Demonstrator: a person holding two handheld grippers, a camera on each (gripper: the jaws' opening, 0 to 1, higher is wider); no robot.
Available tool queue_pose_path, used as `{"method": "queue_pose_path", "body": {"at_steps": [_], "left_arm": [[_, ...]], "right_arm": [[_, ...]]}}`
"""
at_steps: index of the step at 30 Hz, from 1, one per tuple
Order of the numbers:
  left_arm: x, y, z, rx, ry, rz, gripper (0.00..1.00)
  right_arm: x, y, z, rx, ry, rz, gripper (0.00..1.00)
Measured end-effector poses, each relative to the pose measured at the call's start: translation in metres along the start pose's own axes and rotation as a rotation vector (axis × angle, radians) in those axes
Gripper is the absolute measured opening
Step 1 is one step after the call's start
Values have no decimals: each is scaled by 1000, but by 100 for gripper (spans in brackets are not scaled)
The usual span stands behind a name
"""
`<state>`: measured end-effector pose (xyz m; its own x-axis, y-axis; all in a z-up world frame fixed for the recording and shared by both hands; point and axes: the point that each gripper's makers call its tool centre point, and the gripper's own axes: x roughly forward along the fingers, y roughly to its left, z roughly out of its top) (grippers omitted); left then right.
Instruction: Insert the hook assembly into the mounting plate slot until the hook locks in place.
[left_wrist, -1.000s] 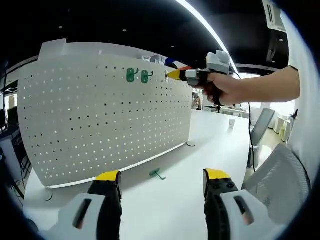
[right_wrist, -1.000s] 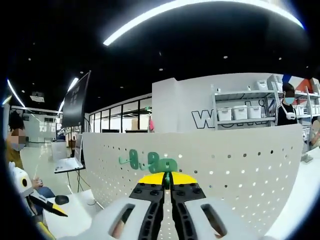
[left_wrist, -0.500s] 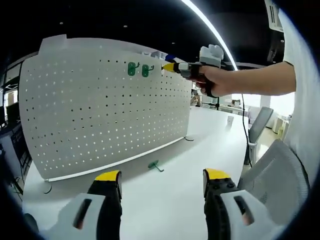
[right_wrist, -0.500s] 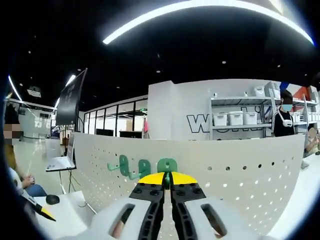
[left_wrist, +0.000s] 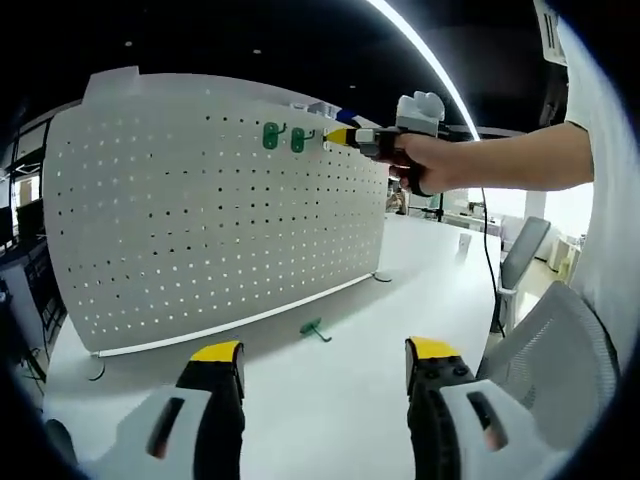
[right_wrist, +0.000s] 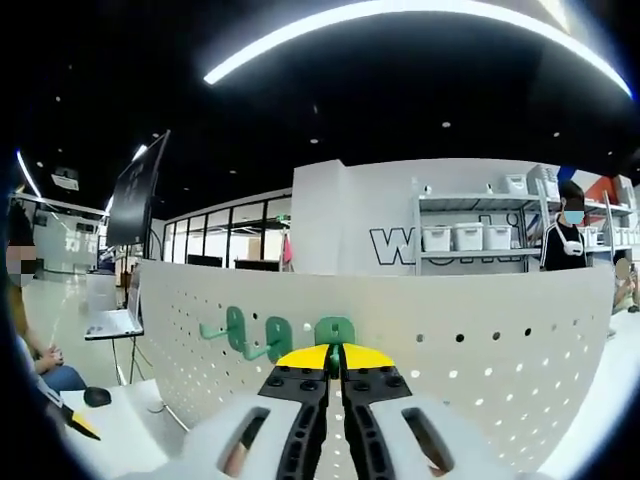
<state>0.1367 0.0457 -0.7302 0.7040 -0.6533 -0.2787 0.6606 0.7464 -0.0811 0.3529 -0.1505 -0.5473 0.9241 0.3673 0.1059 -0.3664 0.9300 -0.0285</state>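
A white pegboard mounting plate (left_wrist: 200, 220) stands upright on the white table (left_wrist: 330, 400). Two green hooks (left_wrist: 283, 138) hang in its top row. Right beside them, a person's hand holds my right gripper (left_wrist: 334, 137) with its tips at the board. In the right gripper view, that gripper (right_wrist: 335, 352) is shut on a green hook (right_wrist: 335, 329) pressed against the pegboard (right_wrist: 480, 340), next to the two mounted hooks (right_wrist: 255, 332). Another green hook (left_wrist: 314, 329) lies loose on the table near the board's foot. My left gripper (left_wrist: 325, 352) hovers open above the table.
A grey office chair (left_wrist: 545, 330) stands at the table's right edge. Behind the board are shelves with white bins (right_wrist: 470, 237) and a standing person (right_wrist: 570, 230). A laptop (right_wrist: 110, 322) sits on a desk at the far left.
The right gripper has gone up and left along the board's top row, closer to the two mounted hooks. The left gripper stays open and low; its view shifted slightly.
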Motion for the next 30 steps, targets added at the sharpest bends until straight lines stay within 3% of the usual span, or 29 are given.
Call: {"method": "queue_pose_path", "body": {"at_steps": [17, 22, 30], "left_arm": [[1, 4, -5, -17, 11, 8, 65], [0, 4, -5, -22, 12, 10, 65], [-1, 5, -5, -24, 13, 18, 65]], "right_arm": [[5, -4, -6, 11, -7, -29, 1], [7, -2, -6, -21, -3, -84, 1], [9, -3, -6, 13, 3, -171, 1]]}}
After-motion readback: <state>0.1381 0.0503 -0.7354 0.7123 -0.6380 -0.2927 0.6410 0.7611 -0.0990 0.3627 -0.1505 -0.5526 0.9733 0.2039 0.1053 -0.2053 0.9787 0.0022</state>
